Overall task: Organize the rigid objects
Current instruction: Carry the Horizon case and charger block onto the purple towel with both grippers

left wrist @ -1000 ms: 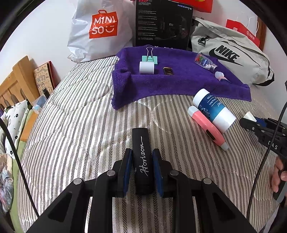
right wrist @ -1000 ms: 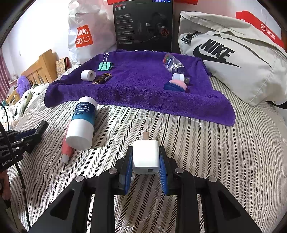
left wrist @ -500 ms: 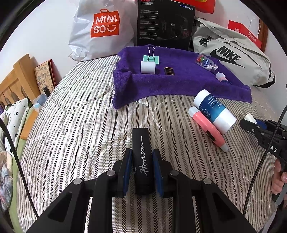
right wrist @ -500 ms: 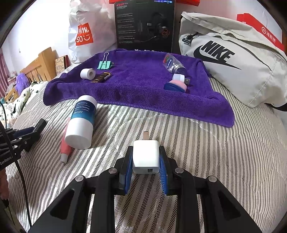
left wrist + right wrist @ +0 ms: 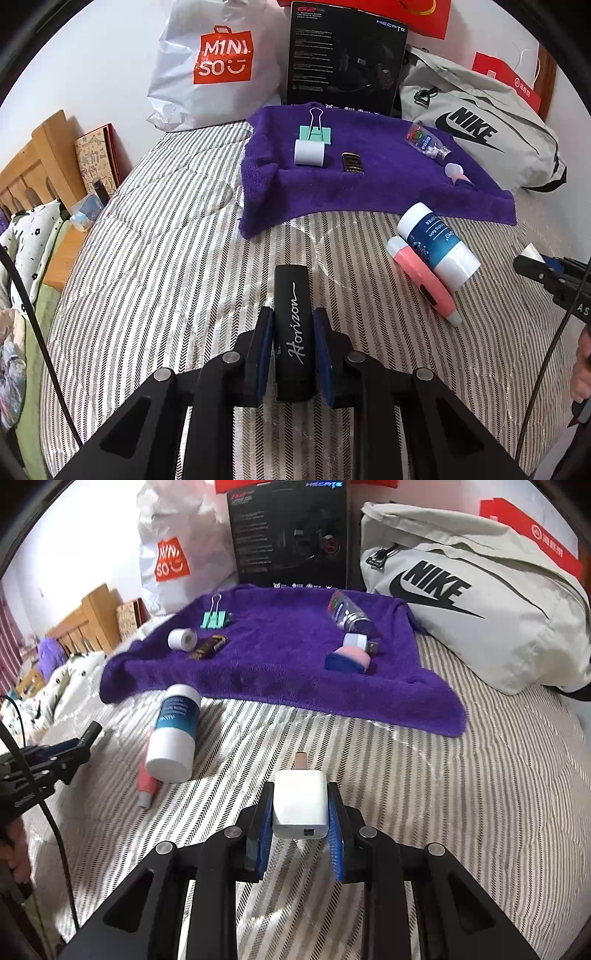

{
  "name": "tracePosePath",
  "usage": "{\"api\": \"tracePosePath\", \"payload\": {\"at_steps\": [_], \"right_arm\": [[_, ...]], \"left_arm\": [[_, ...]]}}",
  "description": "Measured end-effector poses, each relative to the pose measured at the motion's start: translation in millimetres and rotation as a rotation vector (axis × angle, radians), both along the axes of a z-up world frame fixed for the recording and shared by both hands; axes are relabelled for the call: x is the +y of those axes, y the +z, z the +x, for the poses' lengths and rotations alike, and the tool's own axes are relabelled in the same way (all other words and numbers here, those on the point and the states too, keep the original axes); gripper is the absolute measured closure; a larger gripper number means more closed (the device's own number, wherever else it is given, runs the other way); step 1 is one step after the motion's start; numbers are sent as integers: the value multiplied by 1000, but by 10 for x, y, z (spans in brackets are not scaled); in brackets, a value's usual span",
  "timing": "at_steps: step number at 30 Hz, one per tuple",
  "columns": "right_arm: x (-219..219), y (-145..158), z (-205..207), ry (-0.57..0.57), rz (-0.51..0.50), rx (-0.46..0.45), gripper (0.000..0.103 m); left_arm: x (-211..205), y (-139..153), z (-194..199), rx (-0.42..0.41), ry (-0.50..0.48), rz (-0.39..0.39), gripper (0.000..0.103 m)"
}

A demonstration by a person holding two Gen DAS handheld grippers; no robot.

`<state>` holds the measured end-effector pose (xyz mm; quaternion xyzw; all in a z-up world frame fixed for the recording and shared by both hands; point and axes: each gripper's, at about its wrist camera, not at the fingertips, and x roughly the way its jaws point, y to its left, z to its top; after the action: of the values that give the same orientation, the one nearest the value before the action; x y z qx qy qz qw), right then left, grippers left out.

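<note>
Transport step judged underway: black case (image 5: 293, 325) clamped in left gripper (image 5: 293, 345), white charger (image 5: 300, 805) in right gripper (image 5: 300, 818); placement on purple towel (image 5: 280, 657) is required next.

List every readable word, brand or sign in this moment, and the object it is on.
"Horizon": slim black case held in the left claw.
"MINI SO": white plastic shopping bag.
"NIKE": grey fabric bag.
"HECATE", "G2": black cardboard box; its small print is unreadable.
White-and-blue cylindrical bottle: label too blurred.
White charger cube in the right claw: no text.
</note>
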<state>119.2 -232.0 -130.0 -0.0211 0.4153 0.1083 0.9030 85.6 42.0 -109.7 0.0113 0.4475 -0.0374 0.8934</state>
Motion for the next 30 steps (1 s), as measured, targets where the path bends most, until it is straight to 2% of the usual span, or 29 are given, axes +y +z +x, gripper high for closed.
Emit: {"api": "tracePosePath", "payload": {"at_steps": [8,18,24,30], "right_arm": [[-38,34,-9,17,-22,11,77],[18,209,91,54,-9,4,77],[77,432,305,71,9,-27,77],[179,650,634,91,26,-53,77]], "left_arm": [[33,33,79,10,10,-18,82],[-22,352,333,-40,-14,-52,82],[-119,525,649,-60,-37,-68,82],[-200,572,933,-58,-47,-73,82]]}}
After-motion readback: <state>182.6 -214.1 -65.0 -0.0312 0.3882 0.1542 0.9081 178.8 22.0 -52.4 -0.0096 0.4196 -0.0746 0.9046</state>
